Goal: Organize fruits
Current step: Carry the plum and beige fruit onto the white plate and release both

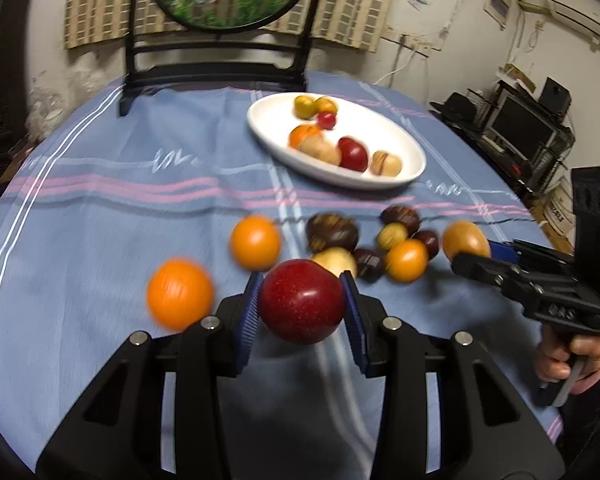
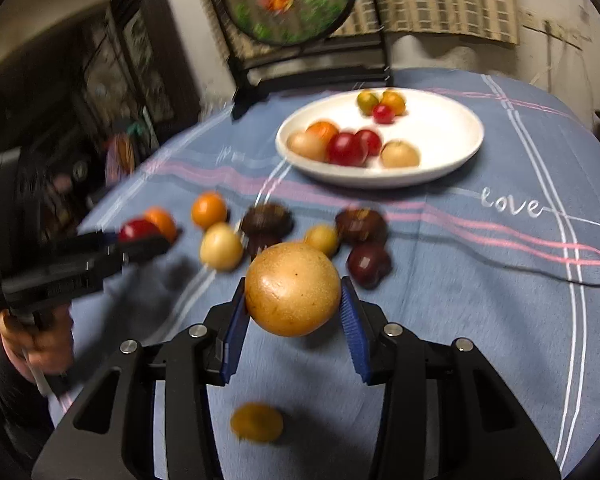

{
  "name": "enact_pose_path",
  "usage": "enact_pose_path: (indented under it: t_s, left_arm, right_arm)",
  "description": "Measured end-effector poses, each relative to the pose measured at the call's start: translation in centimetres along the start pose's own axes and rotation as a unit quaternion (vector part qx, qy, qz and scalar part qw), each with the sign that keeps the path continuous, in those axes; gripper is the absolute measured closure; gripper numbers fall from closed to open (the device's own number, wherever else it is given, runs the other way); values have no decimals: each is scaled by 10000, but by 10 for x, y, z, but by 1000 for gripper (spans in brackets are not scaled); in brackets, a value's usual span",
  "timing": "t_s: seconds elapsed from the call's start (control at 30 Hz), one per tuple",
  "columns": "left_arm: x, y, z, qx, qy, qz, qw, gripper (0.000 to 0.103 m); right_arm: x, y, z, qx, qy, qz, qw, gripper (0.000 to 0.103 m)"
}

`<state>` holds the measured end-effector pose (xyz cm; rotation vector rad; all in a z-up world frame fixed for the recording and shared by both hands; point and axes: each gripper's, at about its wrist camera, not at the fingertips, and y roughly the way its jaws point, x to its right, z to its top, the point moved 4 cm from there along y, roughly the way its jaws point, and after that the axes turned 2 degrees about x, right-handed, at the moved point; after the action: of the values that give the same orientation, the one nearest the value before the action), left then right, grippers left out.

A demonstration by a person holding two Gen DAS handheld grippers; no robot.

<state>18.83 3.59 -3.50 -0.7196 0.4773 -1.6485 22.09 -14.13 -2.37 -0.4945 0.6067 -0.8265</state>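
In the left wrist view, bare tablecloth [image 1: 100, 208] lies open across the left of the frame. A cluster of loose fruit [image 1: 380, 244] crowds the centre-right, below the white plate [image 1: 414, 168]. The chair [image 1: 220, 68] blocks the table's upper edge.

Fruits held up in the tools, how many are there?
2. A red apple is gripped in the left tool; a golden-yellow round fruit is gripped in the right tool. No other held fruit shows.
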Motion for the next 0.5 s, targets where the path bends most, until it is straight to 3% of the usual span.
enact_pose_path:
  t_s: [0.13, 0.33, 0.5]
  left_arm:
    - [15, 9, 35, 83, 242, 15, 9997, 64]
    - [28, 46, 91, 30, 192, -39, 9998, 63]
    - [30, 101, 129, -168, 248, 310, 9991, 63]
  right_arm:
    - [17, 2, 28, 340, 390, -91, 9986, 59]
    - [47, 16, 68, 858, 640, -489, 9930, 59]
    - [77, 42, 92, 934, 902, -729, 9889, 59]
